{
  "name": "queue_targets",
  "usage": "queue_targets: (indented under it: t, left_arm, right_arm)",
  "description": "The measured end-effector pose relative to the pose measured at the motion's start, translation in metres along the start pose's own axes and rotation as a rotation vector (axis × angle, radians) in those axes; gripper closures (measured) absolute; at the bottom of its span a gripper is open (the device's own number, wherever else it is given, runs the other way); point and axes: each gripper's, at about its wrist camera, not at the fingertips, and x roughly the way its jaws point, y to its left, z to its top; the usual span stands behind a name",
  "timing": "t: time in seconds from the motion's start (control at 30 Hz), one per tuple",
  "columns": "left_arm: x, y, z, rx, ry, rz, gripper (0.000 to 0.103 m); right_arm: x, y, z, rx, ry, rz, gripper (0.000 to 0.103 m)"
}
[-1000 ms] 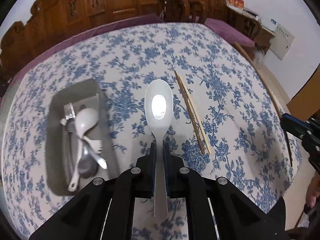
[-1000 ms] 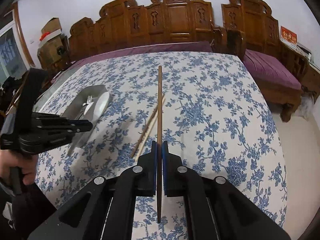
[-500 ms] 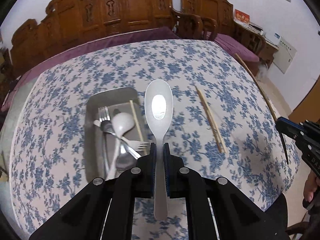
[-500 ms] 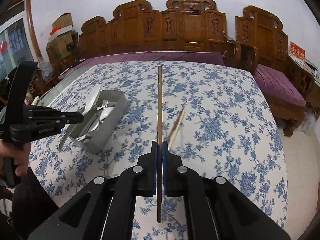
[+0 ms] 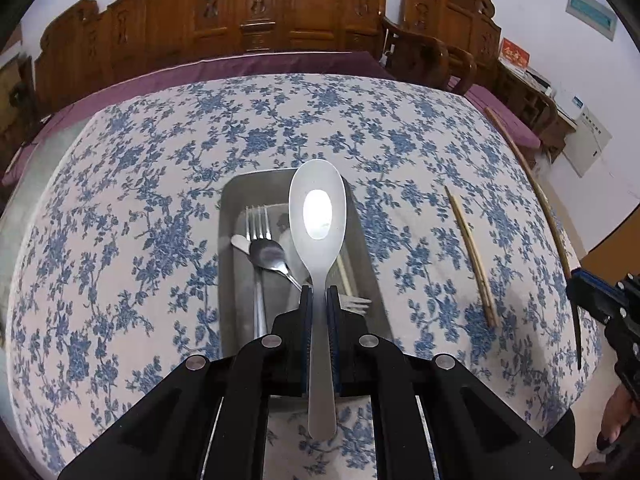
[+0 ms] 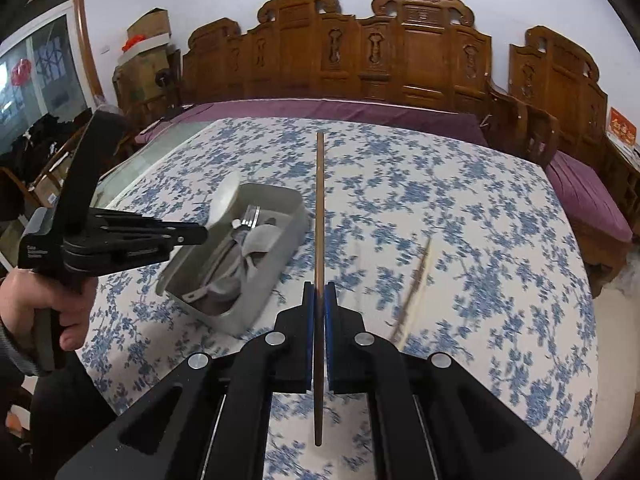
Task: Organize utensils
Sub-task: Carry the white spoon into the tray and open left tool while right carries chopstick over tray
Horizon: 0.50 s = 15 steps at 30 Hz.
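Left gripper (image 5: 319,294) was clamped tight on the handle of a large metal spoon (image 5: 318,216), bowl up, held over the grey tray (image 5: 226,216). Right gripper (image 6: 319,290) was pinched shut on a single dark chopstick (image 6: 319,200), just right of the tray. Inside the tray: fork (image 5: 256,224), small spoon (image 5: 267,256). A chopstick pair (image 5: 472,256) lay on the floral cloth right of the tray
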Motion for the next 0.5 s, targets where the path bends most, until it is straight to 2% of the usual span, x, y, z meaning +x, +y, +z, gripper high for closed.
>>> queue_targets:
  t: [0.2,0.5]
  left_arm:
    - [0.012,0.011,0.007,-0.008,0.008,0.001,0.096]
    - [0.032,0.021,0.003,-0.017,0.030,0.012,0.095]
  right_arm:
    - [0.018,0.021,0.008,-0.020,0.015,0.025,0.097]
    - [0.042,0.031,0.009,-0.020,0.042,0.036,0.097]
